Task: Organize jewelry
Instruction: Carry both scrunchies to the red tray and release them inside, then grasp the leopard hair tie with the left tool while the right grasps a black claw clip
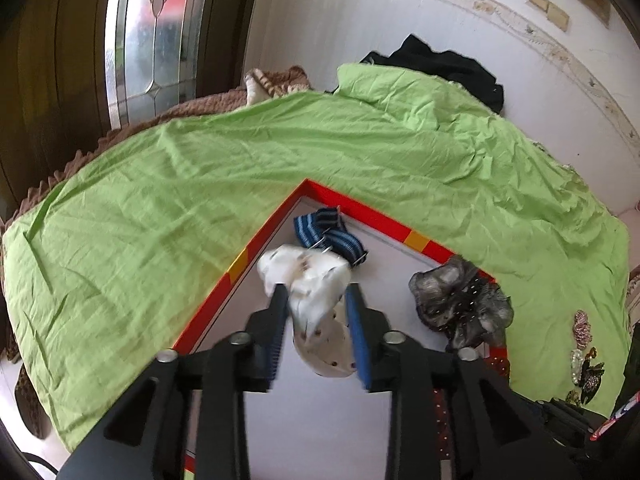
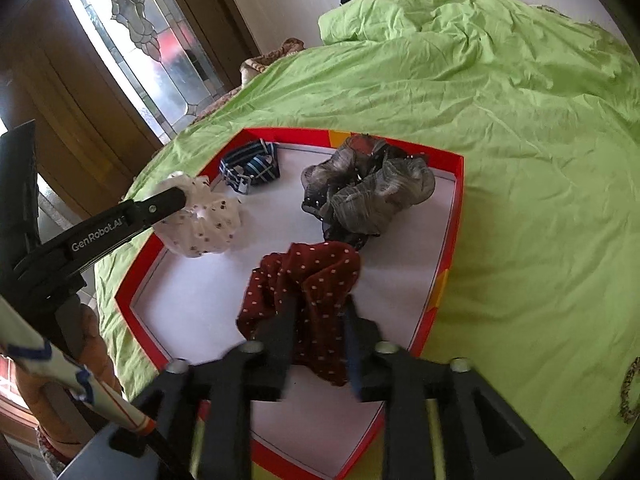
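Note:
A red-rimmed box [image 1: 384,220] with a white floor lies on a green sheet; it also shows in the right wrist view [image 2: 456,216]. My left gripper [image 1: 318,294] is shut on a white dotted scrunchie [image 1: 316,280], held over the box's left edge; the scrunchie shows in the right wrist view [image 2: 204,216]. My right gripper [image 2: 320,308] is shut on a dark red dotted scrunchie [image 2: 312,280] over the box floor. A grey scrunchie [image 2: 368,188] and a blue striped band [image 2: 250,166] lie inside the box.
The green sheet [image 1: 160,200] covers the bed all round the box. Several brooches [image 1: 580,344] lie on the sheet to the right. Black cloth [image 1: 440,64] sits at the far edge. A wooden door with glass [image 1: 156,40] stands to the left.

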A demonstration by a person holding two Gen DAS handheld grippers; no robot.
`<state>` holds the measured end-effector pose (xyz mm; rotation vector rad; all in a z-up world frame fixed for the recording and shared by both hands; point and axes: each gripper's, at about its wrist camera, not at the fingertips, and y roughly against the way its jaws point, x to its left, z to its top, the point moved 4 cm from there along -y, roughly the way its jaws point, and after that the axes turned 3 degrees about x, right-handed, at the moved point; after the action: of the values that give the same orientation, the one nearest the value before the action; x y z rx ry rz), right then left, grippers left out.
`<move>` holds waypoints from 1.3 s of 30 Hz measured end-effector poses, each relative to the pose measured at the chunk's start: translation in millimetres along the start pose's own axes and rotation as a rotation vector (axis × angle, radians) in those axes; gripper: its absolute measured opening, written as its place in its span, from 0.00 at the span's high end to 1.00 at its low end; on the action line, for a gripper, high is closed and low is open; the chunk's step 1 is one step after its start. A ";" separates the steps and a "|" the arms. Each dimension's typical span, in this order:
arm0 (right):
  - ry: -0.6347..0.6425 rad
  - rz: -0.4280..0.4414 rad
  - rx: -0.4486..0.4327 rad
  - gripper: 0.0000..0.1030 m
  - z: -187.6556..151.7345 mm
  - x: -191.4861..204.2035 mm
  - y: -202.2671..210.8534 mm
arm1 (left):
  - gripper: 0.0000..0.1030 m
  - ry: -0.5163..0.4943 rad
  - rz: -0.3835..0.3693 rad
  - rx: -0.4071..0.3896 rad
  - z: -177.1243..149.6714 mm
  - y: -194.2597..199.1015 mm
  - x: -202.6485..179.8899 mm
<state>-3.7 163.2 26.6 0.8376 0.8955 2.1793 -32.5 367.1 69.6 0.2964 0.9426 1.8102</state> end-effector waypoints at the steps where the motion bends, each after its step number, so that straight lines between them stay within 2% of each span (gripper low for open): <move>1: 0.009 -0.002 -0.013 0.55 -0.7 1.1 4.5 | 0.60 -0.001 -0.001 -0.018 0.5 3.8 -0.9; 2: 0.015 -0.007 -0.023 0.55 -1.0 2.1 8.0 | 0.53 -0.002 -0.001 -0.036 1.5 7.2 -1.2; 4: 0.024 -0.006 -0.040 0.55 -1.8 3.4 15.8 | 0.46 0.005 0.000 -0.070 3.1 13.6 -1.7; 12: 0.038 -0.023 -0.082 0.53 -9.8 -0.6 37.6 | 0.45 0.009 -0.026 -0.116 2.2 25.5 -10.2; 21: -0.023 -0.082 -0.114 0.52 -34.6 -50.1 77.5 | 0.45 -0.072 -0.040 -0.099 -10.4 22.2 -43.8; 26: -0.085 -0.155 -0.141 0.50 -58.4 -102.4 113.3 | 0.45 -0.145 -0.055 -0.098 -24.7 23.5 -75.4; 32: -0.229 -0.286 -0.206 0.46 -85.4 -185.0 171.9 | 0.45 -0.267 -0.082 -0.115 -47.0 31.6 -117.2; 36: -0.337 -0.389 -0.253 0.46 -103.9 -247.0 212.4 | 0.45 -0.325 -0.117 -0.105 -62.2 39.0 -145.0; 39: -0.407 -0.424 -0.280 0.46 -114.9 -284.9 231.8 | 0.47 -0.360 -0.189 -0.054 -74.1 44.5 -170.3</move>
<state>11.3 -220.6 49.4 0.8227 0.4942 1.6378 -31.0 177.1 89.4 0.4658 0.6446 1.5403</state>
